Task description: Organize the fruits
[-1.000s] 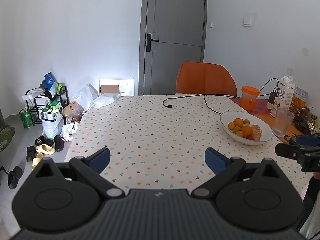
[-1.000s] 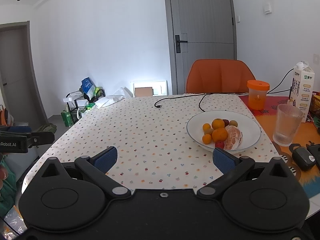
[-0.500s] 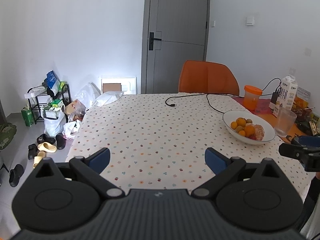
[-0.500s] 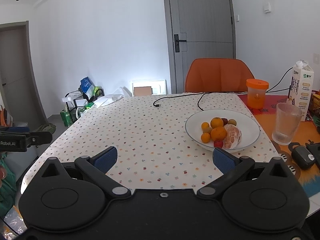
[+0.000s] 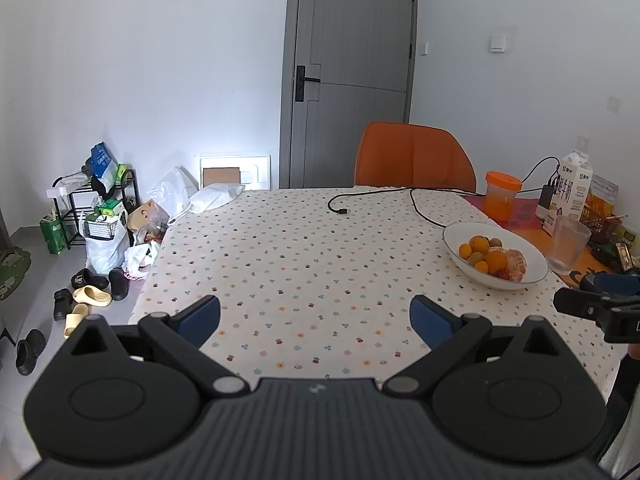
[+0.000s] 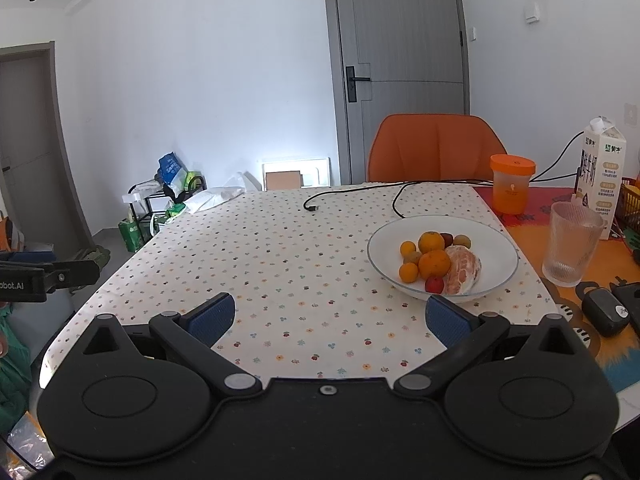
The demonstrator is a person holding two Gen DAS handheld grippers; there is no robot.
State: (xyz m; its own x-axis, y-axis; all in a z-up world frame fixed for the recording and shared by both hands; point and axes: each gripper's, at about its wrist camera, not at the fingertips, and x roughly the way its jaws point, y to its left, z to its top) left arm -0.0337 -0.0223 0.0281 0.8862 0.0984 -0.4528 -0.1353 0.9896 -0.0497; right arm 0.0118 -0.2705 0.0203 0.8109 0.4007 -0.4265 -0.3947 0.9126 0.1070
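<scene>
A white bowl (image 6: 496, 240) stands on the right part of the dotted tablecloth; it also shows in the left wrist view (image 5: 532, 258). It holds several small oranges (image 6: 434, 263), a peeled citrus fruit (image 6: 462, 270), a small red fruit (image 6: 434, 284) and greenish fruits. My right gripper (image 6: 328, 320) is open and empty, above the table's near edge, left of the bowl. My left gripper (image 5: 316, 320) is open and empty over the near edge, further left. Each gripper's tip shows at the edge of the other's view.
A ribbed glass (image 6: 572, 244), an orange-lidded cup (image 6: 512, 184) and a milk carton (image 6: 602, 172) stand right of the bowl. A black cable (image 6: 360, 196) lies across the far side. An orange chair (image 6: 436, 148) stands behind the table. A black key fob (image 6: 604, 312) lies at the right.
Both views have shifted slightly: the bowl sits a little higher and further off in each. Both grippers stay open and empty.
</scene>
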